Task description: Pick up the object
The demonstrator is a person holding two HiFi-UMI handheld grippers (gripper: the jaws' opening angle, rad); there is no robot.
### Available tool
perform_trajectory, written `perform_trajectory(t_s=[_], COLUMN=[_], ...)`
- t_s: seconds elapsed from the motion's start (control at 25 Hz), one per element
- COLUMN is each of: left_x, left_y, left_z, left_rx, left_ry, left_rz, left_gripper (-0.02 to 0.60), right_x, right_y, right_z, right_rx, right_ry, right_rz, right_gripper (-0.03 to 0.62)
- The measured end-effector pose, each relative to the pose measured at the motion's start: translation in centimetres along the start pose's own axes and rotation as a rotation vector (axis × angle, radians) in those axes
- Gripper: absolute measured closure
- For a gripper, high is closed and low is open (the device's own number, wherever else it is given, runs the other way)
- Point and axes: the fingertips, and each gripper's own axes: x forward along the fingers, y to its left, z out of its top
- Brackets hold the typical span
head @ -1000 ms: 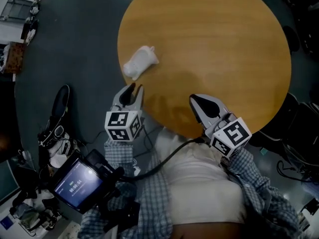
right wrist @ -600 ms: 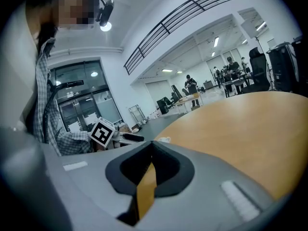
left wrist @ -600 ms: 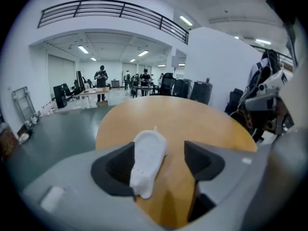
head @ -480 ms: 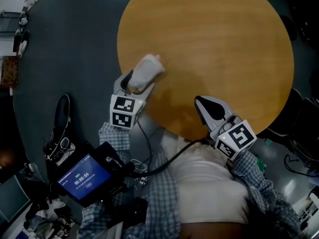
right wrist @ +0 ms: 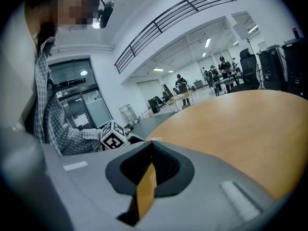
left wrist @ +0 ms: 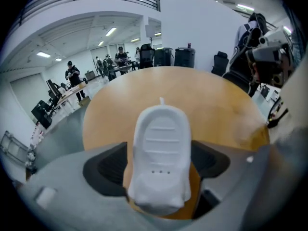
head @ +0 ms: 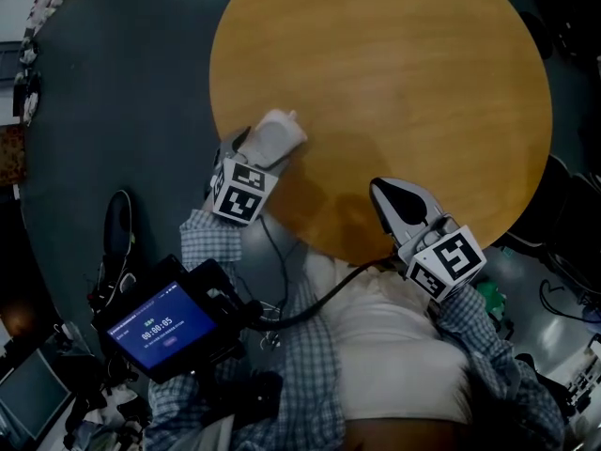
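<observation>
A white shoe-shaped object [head: 274, 137] lies sole up near the left edge of the round wooden table [head: 394, 73]. My left gripper [head: 261, 150] has reached around it. In the left gripper view the object [left wrist: 161, 153] sits between the two dark pads [left wrist: 107, 170], and the jaws are opening with small gaps at its sides. My right gripper [head: 380, 188] hovers over the near table edge, apart from the object. Its jaws [right wrist: 150, 146] meet at the tips with nothing held.
The table edge curves close to the person's body [head: 385, 346]. A handheld screen [head: 160, 322] sits at lower left above dark floor with cables and gear [head: 117, 233]. Chairs [head: 573, 242] stand at the right. Distant people and desks [left wrist: 72, 76] lie beyond the table.
The left gripper has moved forward from the table edge to the white object and its jaws have spread around it. The right gripper has stayed nearly still.
</observation>
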Motion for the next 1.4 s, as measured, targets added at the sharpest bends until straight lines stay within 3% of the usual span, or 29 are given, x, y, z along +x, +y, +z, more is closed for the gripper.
perform_trajectory(t_s=[0.24,0.44,0.76,1.0,1.24,1.4], left_x=[0.3,2.2,3.0,2.9,2.4,-1.1], left_y=[-0.9,-1.3,-1.0,-1.5,-1.1,-3.5], left_z=[0.1,-0.7,-0.9,-0.2,1.3,3.8], left_rx=[-0.034,0.023,0.025,-0.029,-0.083,-0.143], left_ry=[0.009,0.043,0.022,0.018,-0.040,-0.116], left_rz=[-0.055,-0.052,-0.051,0.009,0.031,0.053], left_gripper=[0.160,0.141,0.128,0.129,0.129,0.129], right_x=[-0.8,-0.3,-0.7,-2.5,-1.7,-4.4], right_y=[-0.2,-0.5,-1.3,-2.1,-2.9,-2.5], right_z=[0.1,-0.5,-1.0,-1.5,-1.0,0.5], right_rx=[0.009,0.013,0.029,0.024,0.011,-0.010], right_ry=[-0.002,0.009,0.016,0.009,0.011,0.009], right_rz=[-0.026,-0.034,-0.053,-0.048,-0.023,0.007], right_gripper=[0.588,0.588,0.588,0.588,0.588,0.588])
